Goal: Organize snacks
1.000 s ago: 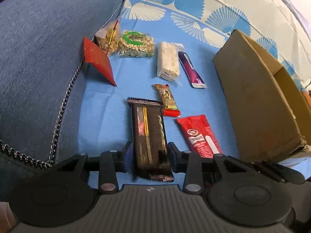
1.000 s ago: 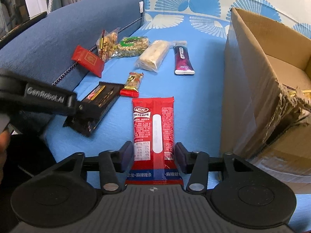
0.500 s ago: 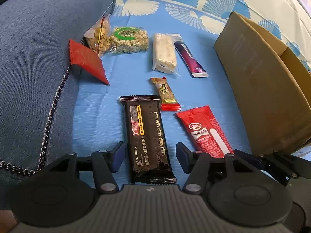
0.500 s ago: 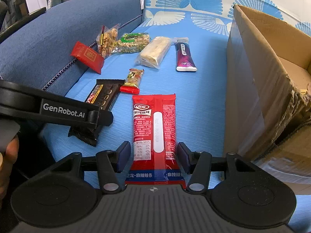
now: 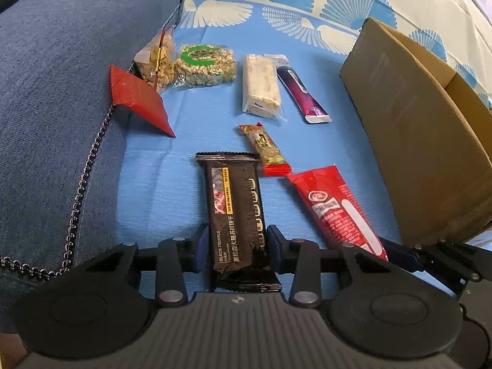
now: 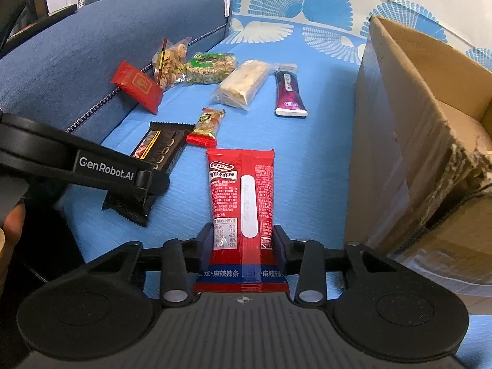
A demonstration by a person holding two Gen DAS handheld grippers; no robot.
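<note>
Both grippers have just been closing for the pick-up: the left gripper (image 5: 235, 247) is clamping the black foil-wrapped cracker bar (image 5: 236, 215), the right gripper (image 6: 243, 241) apparently pinching the red spicy-strip packet (image 6: 241, 203), both lying on the blue sheet (image 6: 313, 141); next, lifting toward the open cardboard box (image 6: 409, 129).

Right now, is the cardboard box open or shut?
Open. The cardboard box shows its top flap raised and its inside wall visible in the right wrist view. Its contents cannot be told.

Snacks spread across a blue sofa seat (image 5: 160, 190).
I see a black cracker bar (image 5: 236, 215), red spicy strip packet (image 6: 241, 196), nut bags (two) and a cardboard box (image 6: 409, 141).
</note>
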